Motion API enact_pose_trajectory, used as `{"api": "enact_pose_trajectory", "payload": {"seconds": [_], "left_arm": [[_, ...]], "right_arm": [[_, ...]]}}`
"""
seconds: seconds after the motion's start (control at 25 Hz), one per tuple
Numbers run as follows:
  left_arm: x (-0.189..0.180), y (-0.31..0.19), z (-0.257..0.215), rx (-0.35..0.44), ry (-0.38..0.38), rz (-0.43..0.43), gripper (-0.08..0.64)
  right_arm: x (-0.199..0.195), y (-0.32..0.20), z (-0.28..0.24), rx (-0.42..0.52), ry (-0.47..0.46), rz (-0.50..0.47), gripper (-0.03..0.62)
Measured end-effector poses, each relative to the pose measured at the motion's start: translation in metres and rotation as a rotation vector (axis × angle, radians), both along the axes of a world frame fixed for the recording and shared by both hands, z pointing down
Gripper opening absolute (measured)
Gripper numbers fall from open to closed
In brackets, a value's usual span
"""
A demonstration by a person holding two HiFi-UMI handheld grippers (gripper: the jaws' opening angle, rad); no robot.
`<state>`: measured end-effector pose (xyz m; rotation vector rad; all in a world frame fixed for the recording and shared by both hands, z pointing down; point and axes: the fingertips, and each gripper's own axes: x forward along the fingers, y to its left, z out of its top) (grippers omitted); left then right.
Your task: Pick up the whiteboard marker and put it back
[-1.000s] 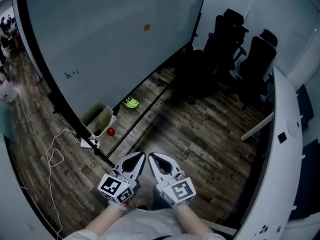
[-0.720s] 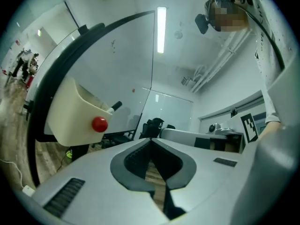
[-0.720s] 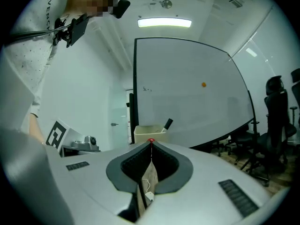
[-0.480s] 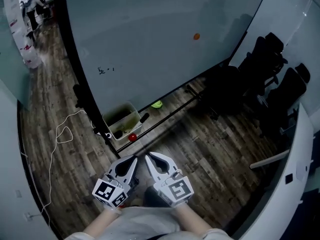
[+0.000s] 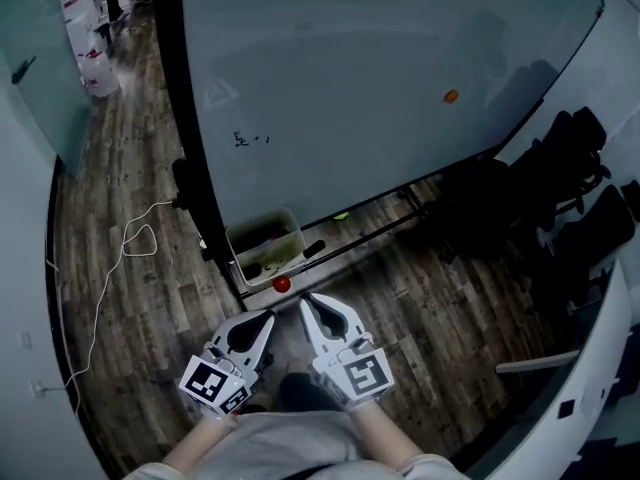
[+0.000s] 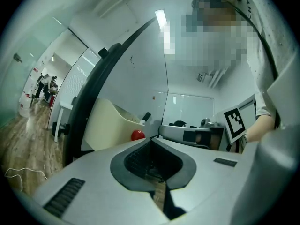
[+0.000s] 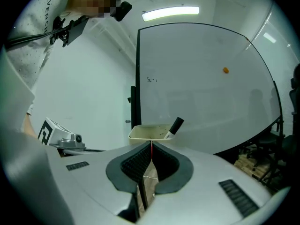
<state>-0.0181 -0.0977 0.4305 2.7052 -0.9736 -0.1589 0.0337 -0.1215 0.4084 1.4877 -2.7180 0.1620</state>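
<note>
The whiteboard marker [image 5: 313, 250] has a black cap and leans out of a beige tray [image 5: 262, 238] at the foot of the whiteboard [image 5: 380, 78]. It shows in the left gripper view as the marker [image 6: 145, 117] over the tray [image 6: 110, 123], and in the right gripper view as the marker [image 7: 176, 124] in the tray [image 7: 149, 132]. My left gripper [image 5: 269, 316] [image 6: 152, 141] and right gripper [image 5: 305, 301] [image 7: 151, 145] sit side by side just short of the tray, both shut and empty. A red ball [image 5: 282, 284] [image 6: 137, 135] lies between them and the tray.
The whiteboard's black stand [image 5: 195, 193] rises left of the tray. A white cable [image 5: 110, 268] loops over the wood floor at left. Black office chairs [image 5: 565, 168] crowd the right. An orange magnet [image 5: 451, 96] sticks to the board. A green item [image 5: 342, 215] lies under it.
Both grippers have swung left toward the tray and stayed shut. The tray, the marker and the red ball now sit right in front of the jaws.
</note>
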Motion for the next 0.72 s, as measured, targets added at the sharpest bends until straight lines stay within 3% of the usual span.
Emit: {"api": "enact_pose_trajectory", "payload": {"seconds": [0.72], "left_arm": [[0.068,-0.012,0.014,0.011,0.008,0.085,0.015]], "right_arm": [[0.022,-0.043,-0.009,0.013,-0.004,-0.113,0.021]]}}
